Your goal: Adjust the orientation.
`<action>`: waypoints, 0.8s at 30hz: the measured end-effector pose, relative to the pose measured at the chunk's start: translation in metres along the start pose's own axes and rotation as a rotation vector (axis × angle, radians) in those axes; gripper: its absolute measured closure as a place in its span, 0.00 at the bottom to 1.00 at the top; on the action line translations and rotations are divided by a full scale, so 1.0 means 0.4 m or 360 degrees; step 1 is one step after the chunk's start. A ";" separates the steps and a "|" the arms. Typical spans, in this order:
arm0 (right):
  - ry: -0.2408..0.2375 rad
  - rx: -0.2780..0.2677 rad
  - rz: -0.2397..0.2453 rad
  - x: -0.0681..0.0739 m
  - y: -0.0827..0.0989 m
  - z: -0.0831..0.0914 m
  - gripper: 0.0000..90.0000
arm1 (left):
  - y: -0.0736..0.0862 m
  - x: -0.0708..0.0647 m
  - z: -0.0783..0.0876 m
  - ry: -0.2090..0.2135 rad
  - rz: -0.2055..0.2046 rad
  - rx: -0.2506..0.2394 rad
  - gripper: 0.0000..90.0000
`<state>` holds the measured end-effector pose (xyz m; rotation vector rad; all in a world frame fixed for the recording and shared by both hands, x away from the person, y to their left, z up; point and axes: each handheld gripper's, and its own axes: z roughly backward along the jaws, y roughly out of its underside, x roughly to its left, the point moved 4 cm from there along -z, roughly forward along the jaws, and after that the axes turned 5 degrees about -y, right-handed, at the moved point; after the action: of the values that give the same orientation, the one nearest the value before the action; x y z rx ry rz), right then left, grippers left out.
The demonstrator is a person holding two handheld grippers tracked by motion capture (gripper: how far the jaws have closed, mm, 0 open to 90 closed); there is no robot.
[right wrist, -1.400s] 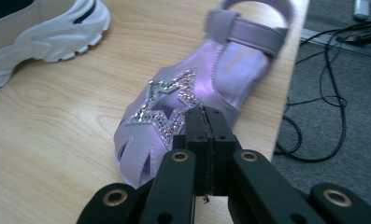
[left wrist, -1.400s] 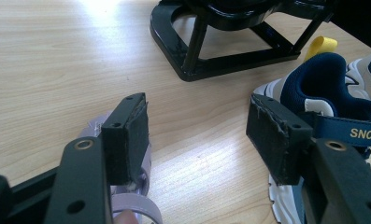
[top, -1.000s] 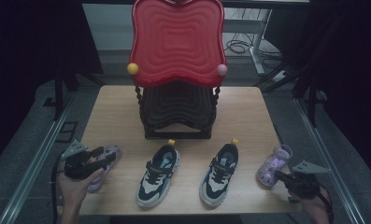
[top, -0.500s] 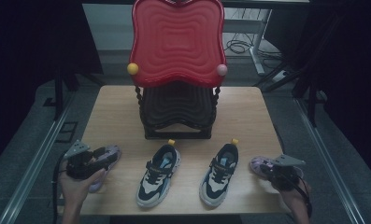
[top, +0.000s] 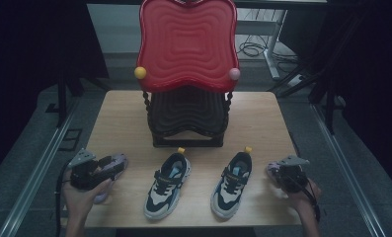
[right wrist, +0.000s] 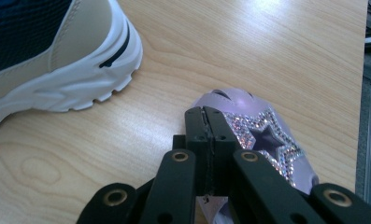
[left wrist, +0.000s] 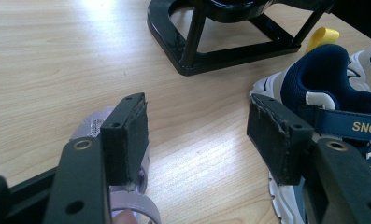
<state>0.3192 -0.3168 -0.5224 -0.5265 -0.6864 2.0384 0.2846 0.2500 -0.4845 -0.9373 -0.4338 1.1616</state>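
1. Lilac shoe [right wrist: 262, 135] pinched at its edge in right gripper [right wrist: 210, 116], jaws pressed together.
2. Second lilac shoe [left wrist: 127, 196] beneath left gripper [left wrist: 197, 135]; jaws spread, ungrasped.
3. Sneakers [top: 168, 185] between grippers, untouched.

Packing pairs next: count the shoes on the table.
4: two navy-and-white sneakers side by side in front of the rack, one lilac shoe at the left gripper, another at the right gripper.

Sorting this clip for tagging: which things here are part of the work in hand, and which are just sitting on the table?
In the work:
- lilac shoe by the left hand-held gripper
- lilac star-sequined shoe, pinched at its edge by the right hand-held gripper

Just sitting there:
- two navy-and-white sneakers
- black rack with red tray
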 end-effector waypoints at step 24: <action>-0.0042 -0.0140 -0.0162 -0.026 -0.019 -0.001 1.00 | 0.002 -0.003 0.001 -0.0003 -0.0005 0.0008 0.43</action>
<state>0.3294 -0.3224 -0.5167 -0.5058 -0.8060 1.9298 0.2836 0.2492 -0.4848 -0.9312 -0.4337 1.1601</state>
